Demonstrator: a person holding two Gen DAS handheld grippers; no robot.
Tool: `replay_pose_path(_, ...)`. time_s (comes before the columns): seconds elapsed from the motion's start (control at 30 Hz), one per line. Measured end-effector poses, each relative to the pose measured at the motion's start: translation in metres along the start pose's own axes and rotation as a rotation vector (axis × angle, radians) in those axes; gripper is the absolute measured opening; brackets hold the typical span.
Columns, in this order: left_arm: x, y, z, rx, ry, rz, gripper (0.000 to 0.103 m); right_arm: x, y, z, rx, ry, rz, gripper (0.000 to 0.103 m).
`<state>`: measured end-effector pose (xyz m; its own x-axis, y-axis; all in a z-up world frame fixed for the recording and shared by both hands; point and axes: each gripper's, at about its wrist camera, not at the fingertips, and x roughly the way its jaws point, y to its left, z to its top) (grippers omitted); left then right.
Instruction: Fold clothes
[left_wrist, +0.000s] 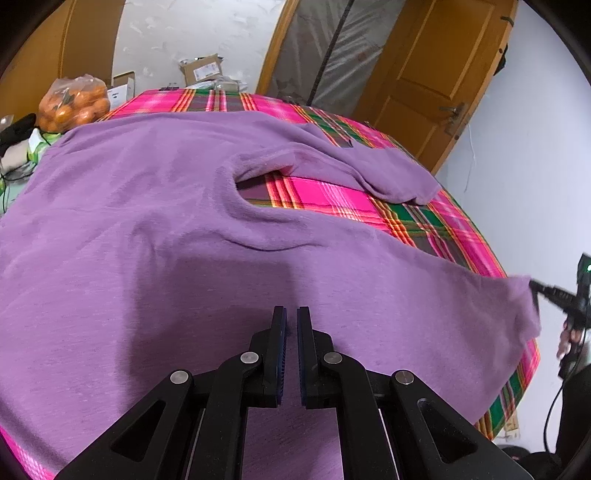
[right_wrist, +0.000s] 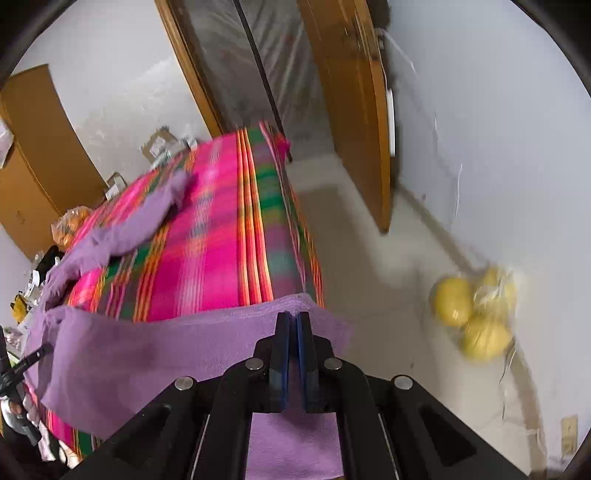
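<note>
The purple top (left_wrist: 155, 206) is lying spread across the plaid-covered worktop (left_wrist: 332, 199), its near hem at the near edge and one corner overhanging the right edge. The left tongs (left_wrist: 291, 321) are clenched on the near hem; the right tongs (right_wrist: 293, 317) are clenched on the corner at the right edge. Risks, as I judge them: the thin pinch at the right corner is liable to slip, dropping the cloth floorwards, and uneven pulling could be dragging the sleeve (left_wrist: 388, 173) and bunching the neckline.
</note>
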<state>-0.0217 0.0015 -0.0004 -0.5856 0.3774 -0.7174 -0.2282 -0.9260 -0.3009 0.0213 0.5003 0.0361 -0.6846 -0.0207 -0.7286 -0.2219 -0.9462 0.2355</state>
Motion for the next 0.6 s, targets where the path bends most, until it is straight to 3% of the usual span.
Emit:
replay_pose_path(0.1, 0.002, -0.003, 0.000, 0.005, 0.004, -0.005, 0.005, -0.001, 0.004, 0.006, -0.018, -0.025, -0.017, 0.005)
replay_pose_path(0.23, 0.005, -0.006, -0.001, 0.007, 0.009, -0.008, 0.005, 0.018, -0.007, 0.003, 0.008, 0.032, -0.164, 0.007)
replay_pose_path(0.27, 0.005, -0.007, -0.001, 0.009, 0.009, -0.006, 0.005, 0.016, -0.008, 0.000, 0.027, 0.029, -0.165, 0.010)
replay_pose_path(0.37, 0.005, -0.010, 0.000, 0.019, 0.014, -0.007, 0.005, 0.006, 0.004, -0.008, 0.032, -0.003, -0.103, 0.011)
replay_pose_path(0.6, 0.014, -0.034, -0.001, 0.081, 0.032, -0.038, 0.005, 0.019, 0.109, -0.024, -0.291, 0.014, 0.100, 0.024)
